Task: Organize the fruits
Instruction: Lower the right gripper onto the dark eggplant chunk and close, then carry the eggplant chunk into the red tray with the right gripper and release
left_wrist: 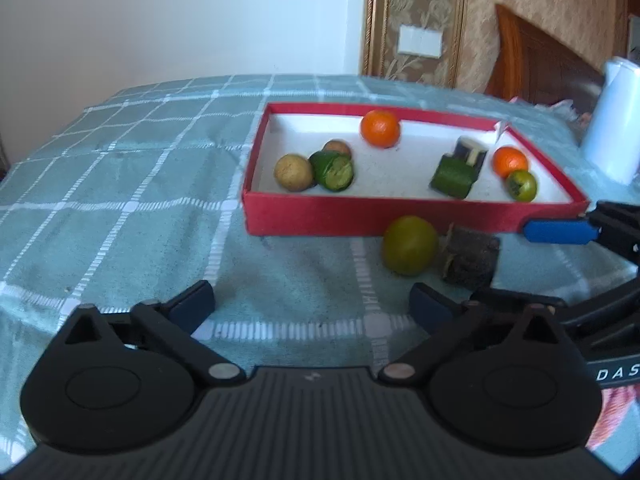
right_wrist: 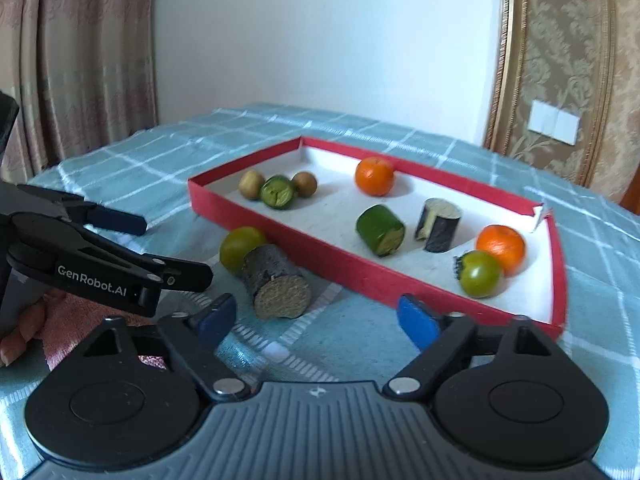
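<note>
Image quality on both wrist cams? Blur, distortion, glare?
Left wrist: soft blur overall, red tray edges bowed by fisheye, dark corner vignetting. Right wrist: sharper, dark cut log piece crisp; tray rim curved; soft daylight, faint shadows, no harsh glare.

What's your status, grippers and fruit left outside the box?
Left gripper open, empty. Right gripper open, empty. Green fruit and dark log piece outside red box. Nothing blocking.

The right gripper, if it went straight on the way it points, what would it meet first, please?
Probably the cloth between its open jaws, then the red tray. The dark log lies left of that line; depth is unclear, so the right gripper might brush it.
</note>
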Available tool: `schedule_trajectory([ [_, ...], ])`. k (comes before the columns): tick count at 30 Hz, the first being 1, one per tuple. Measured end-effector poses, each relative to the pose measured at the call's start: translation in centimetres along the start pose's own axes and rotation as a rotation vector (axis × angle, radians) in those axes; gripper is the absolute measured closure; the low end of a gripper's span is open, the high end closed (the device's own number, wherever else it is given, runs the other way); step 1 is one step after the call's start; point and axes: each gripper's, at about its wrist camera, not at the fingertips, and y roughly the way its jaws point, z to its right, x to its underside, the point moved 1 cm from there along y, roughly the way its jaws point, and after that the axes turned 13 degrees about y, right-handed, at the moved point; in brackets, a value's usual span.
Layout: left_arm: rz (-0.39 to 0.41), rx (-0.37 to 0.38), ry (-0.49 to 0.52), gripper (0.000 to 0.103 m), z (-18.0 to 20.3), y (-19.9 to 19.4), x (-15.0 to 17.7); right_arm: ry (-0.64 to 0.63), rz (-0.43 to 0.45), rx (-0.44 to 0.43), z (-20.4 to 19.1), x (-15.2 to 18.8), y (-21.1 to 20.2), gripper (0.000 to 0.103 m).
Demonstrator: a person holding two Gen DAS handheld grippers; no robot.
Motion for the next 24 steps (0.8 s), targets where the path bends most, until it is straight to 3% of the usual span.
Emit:
schedule_trajectory([
  [11,0.004,-0.026,-0.058,0.000,-1.5,-0.2,0.4,-0.069,-0.023,-0.034,-1.1,-0.5,1.6,0.035],
  [13,0.006,-0.027,-0.063,0.000,-1.6,-0.2,0.4,-0.087,-0.024,-0.051,-1.4,-0.5,1.7,0.047],
  [18,0.005,-0.027,-0.062,0.000,-1.7,-0.2,0.4,-0.116,-0.020,-0.070,-2.0,-0.4,1.6,0.064],
  [24,0.005,-0.028,-0.061,0.000,-1.6,-0.2,0.4,-0.097,-0.020,-0.064,-2.0,-0.2,1.2,0.064],
])
